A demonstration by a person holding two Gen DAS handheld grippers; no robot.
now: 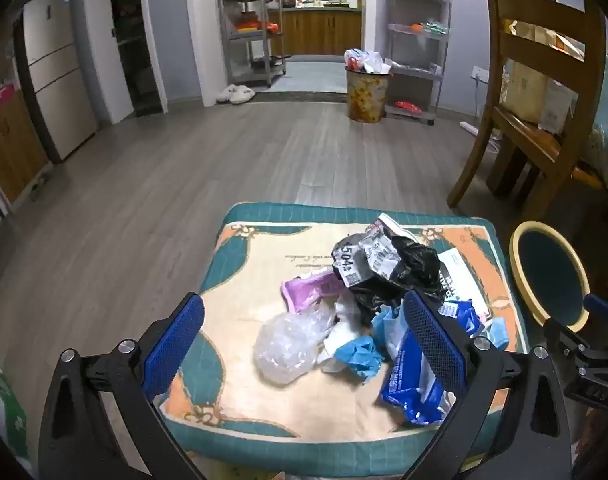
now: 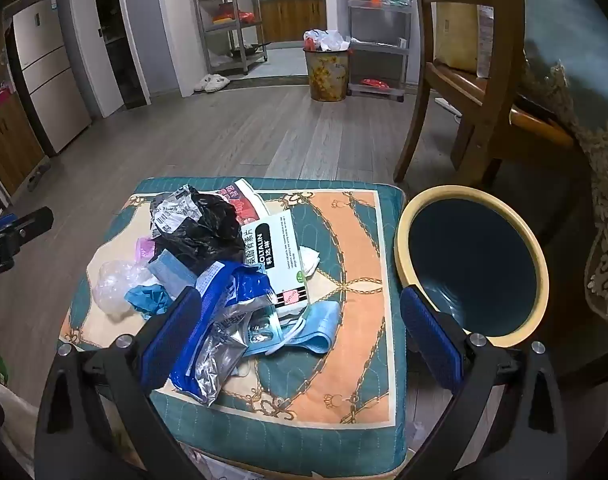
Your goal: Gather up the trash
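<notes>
A pile of trash lies on a patterned teal and orange cushion [image 1: 263, 420] [image 2: 344, 380]. It includes a black plastic bag [image 1: 408, 268] [image 2: 207, 228], a clear plastic wad [image 1: 287, 344] [image 2: 111, 280], a blue glove [image 1: 360, 354] [image 2: 147, 298], a blue foil packet [image 1: 412, 392] [image 2: 223, 320], a white medicine box [image 2: 279, 256] and a blue face mask [image 2: 316, 328]. My left gripper [image 1: 304, 300] hovers open over the near side of the pile. My right gripper [image 2: 299, 294] hovers open nearer the cushion's right side. Neither holds anything. A small dark bin with a yellow rim [image 1: 520, 236] [image 2: 400, 240] stands right of the cushion.
A wooden chair [image 1: 536, 80] [image 2: 464, 80] and a cloth-covered table [image 2: 576, 60] stand at the right. Across the wood floor a full patterned waste bin [image 1: 366, 92] [image 2: 328, 72] sits by metal shelves [image 1: 418, 40]. A fridge [image 1: 55, 72] is at the left.
</notes>
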